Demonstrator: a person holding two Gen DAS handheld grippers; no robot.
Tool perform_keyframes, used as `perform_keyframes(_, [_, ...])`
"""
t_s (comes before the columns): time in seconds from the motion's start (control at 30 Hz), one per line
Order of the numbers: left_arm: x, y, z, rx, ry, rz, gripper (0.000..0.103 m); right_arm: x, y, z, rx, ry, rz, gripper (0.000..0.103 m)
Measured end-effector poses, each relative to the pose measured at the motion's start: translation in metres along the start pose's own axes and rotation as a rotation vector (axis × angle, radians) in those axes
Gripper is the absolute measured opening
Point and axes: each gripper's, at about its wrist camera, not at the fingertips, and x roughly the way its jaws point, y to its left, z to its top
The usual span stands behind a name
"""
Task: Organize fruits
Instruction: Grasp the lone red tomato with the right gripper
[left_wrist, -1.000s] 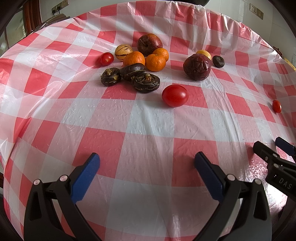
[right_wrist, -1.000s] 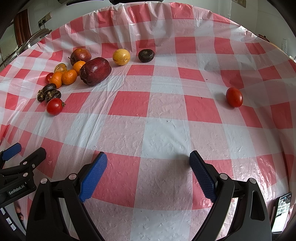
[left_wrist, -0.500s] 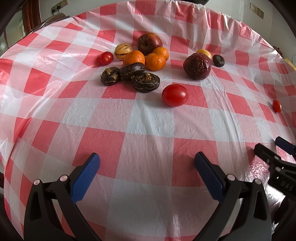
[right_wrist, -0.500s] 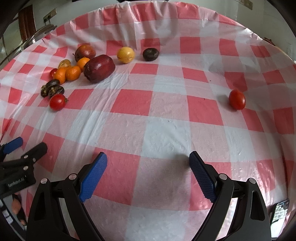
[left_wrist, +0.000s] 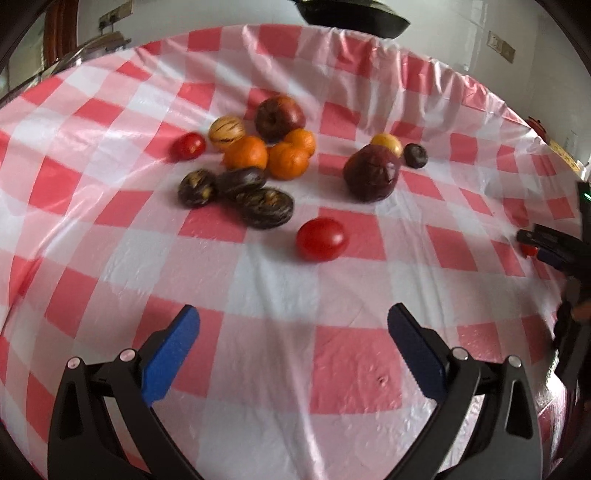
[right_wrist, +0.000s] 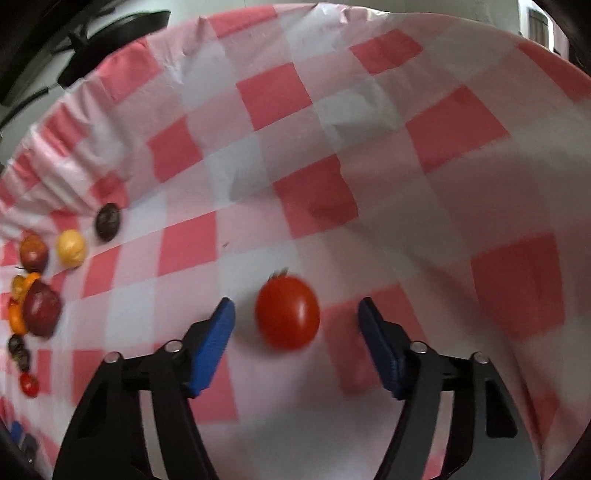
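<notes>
Right gripper (right_wrist: 295, 321) jaws just been closing, now at a middling gap, straddling lone tomato (right_wrist: 287, 312); blue pads (right_wrist: 218, 339) either side, not yet touching skin. Earlier frames: same tomato sat well off to the far right on the checked tablecloth (right_wrist: 317, 192), jaws at their widest over bare cloth. Now swung across, fruit centred between the fingers. Heavy blur in the right wrist view.

Left gripper (left_wrist: 291, 343) wide, nothing between the jaws, hanging over bare cloth much as before. Ahead of it: larger tomato (left_wrist: 322, 239), three dark wrinkled fruits (left_wrist: 236, 192), oranges (left_wrist: 271, 153), striped yellow fruit (left_wrist: 226, 132), small tomato (left_wrist: 189, 145), reddish apple (left_wrist: 280, 116). Apart to the right: big dark-red fruit (left_wrist: 373, 171), yellow fruit (left_wrist: 387, 142), small dark fruit (left_wrist: 415, 155).

Judgement: pick of the stray tomato in hand, grasp not complete. Likely bound for the other tomatoes near the cluster. Round, smooth, soft; could roll out or bruise if pinched off-centre. Sorting otherwise early.
</notes>
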Motion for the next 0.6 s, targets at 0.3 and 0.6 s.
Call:
perform_keyframes(0.3, [0.015,-0.005,0.016,0.009,0.01,-0.014,0.069,-0.004,0.016,-0.001,-0.063,-0.041,-0.039,0.03])
perform_keyframes(0.6, [0.052,-0.03,0.044,0.04,0.05,0.039,0.052,-0.01,0.007,0.0,-0.021,-0.033,-0.004,0.032])
